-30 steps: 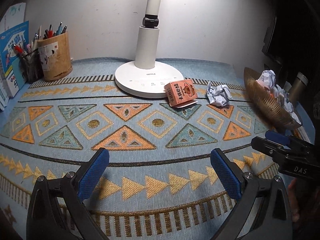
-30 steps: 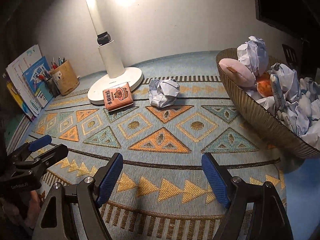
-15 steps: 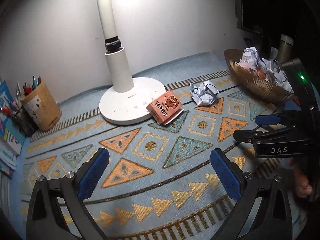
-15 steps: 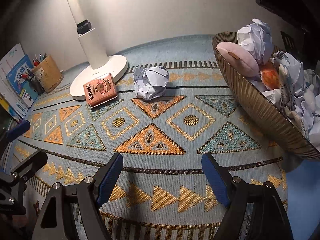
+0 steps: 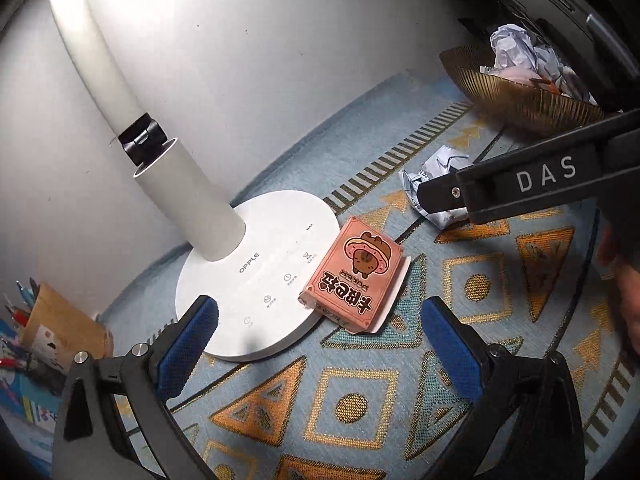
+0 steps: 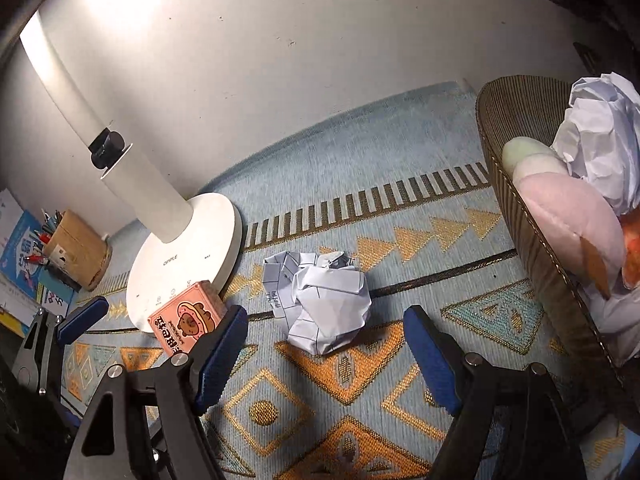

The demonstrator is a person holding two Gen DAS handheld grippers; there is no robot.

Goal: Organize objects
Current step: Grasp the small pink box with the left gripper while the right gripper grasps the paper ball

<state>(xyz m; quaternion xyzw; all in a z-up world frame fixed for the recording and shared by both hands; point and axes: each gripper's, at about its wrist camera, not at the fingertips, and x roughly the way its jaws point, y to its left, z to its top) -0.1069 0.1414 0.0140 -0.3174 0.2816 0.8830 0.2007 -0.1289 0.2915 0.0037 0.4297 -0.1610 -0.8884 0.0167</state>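
Blue woven cloth with orange triangles (image 6: 360,216) is spread over the counter. A white lamp (image 5: 256,280) is stood on it, a ribbed bowl (image 6: 516,208) of scraps to the right. A pink box (image 5: 356,276) is leaned on the lamp's base, crumpled paper (image 6: 320,304) lying beside it. Both the left gripper (image 5: 320,344) and right gripper (image 6: 324,352) are held wide apart, fingers empty.

Paper ball (image 5: 434,184) half hidden behind right tongs (image 5: 520,184); bowl (image 6: 520,208) cut off.
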